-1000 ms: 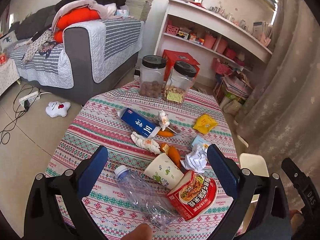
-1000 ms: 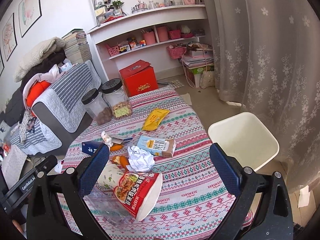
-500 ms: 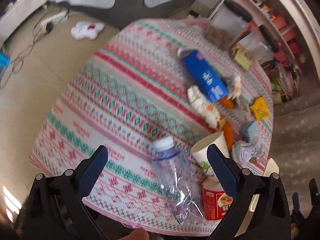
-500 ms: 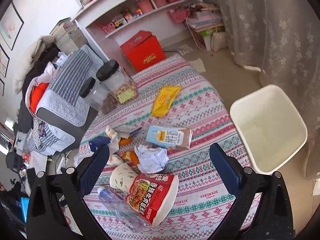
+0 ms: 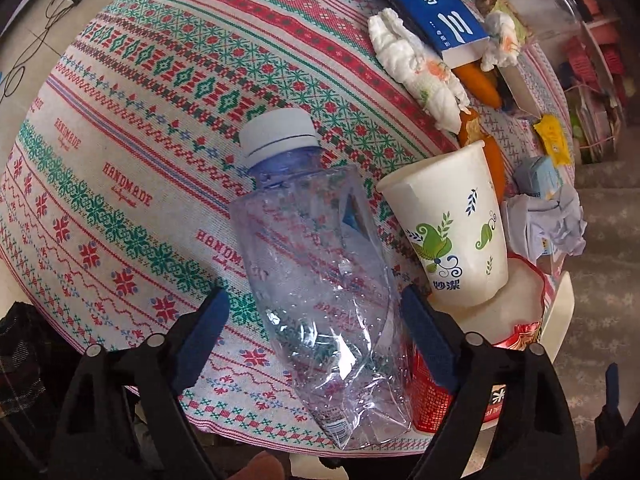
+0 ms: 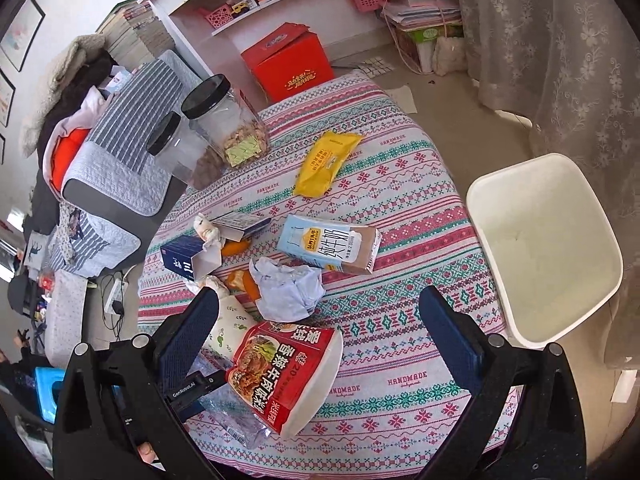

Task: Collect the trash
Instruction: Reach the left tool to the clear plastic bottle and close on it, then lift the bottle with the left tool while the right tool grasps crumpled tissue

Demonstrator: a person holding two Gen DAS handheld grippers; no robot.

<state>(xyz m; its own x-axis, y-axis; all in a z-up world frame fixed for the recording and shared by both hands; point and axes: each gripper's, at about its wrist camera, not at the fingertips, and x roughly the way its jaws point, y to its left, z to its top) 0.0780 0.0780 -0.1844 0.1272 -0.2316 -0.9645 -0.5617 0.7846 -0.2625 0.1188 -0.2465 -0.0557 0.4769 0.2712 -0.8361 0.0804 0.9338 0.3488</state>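
Two lidded jars (image 6: 208, 128), red box (image 6: 290, 62), sofa (image 6: 116, 152).

bottle (image 5: 316, 264) on table (image 5: 120, 128), cup (image 5: 456, 232) just right

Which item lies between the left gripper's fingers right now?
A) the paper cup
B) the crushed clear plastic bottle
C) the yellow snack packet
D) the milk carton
B: in the left wrist view the left gripper straddles the crushed clear plastic bottle, while the paper cup stands just outside its right finger.
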